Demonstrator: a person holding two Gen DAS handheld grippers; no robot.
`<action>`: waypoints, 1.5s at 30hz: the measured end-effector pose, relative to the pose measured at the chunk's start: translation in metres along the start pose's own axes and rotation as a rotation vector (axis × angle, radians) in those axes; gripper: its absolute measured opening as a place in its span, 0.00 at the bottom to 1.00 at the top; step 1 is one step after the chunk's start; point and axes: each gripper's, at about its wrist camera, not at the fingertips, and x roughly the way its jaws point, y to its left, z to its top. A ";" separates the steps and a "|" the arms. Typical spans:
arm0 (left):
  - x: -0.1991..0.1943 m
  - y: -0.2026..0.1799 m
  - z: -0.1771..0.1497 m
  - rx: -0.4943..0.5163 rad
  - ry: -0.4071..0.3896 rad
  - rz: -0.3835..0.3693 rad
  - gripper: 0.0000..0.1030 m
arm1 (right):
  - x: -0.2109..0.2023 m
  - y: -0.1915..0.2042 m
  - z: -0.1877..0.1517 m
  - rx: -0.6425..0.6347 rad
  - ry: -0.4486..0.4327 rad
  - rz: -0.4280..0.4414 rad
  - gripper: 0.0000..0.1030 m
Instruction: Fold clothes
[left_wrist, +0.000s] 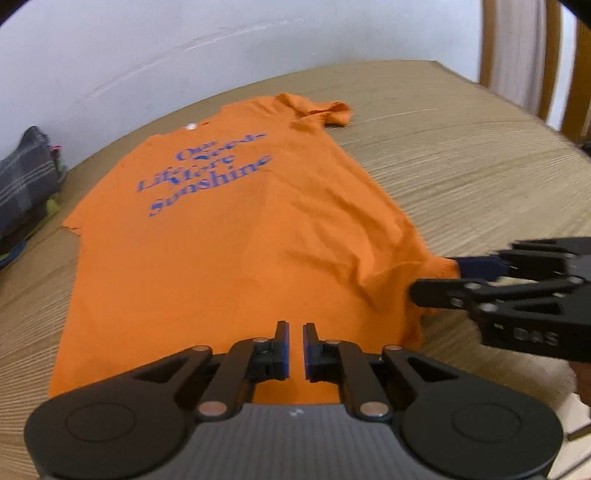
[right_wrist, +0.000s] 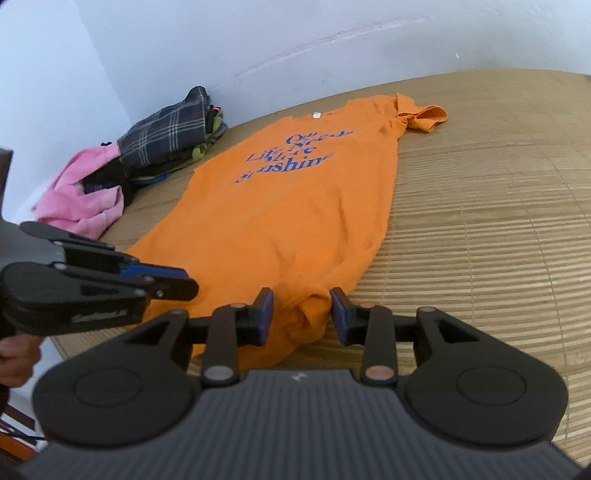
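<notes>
1. The orange T-shirt (left_wrist: 229, 251) is soft, matt cloth, lightly creased.
2. The mat (right_wrist: 480, 229) beneath looks like ribbed woven bamboo.
3. The left claw (left_wrist: 294, 350) is matt black plastic.

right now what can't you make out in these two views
- Left view: the orange shirt's near hem, hidden behind the left gripper.
- Right view: whether the right gripper's pads press the bunched hem; contact unclear.
- Both views: the shirt's blue print, blurred.
- Right view: the clothes pile's lower items, covered by the plaid one.
</notes>
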 end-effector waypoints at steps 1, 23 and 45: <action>-0.002 -0.001 -0.001 0.007 -0.004 -0.022 0.12 | 0.002 0.000 0.000 -0.012 0.003 -0.010 0.35; 0.024 -0.036 -0.002 0.129 -0.022 -0.084 0.04 | -0.021 0.015 -0.001 -0.093 0.000 0.017 0.20; 0.020 -0.026 -0.005 0.063 0.059 -0.124 0.41 | -0.012 -0.011 -0.011 0.018 0.045 -0.033 0.23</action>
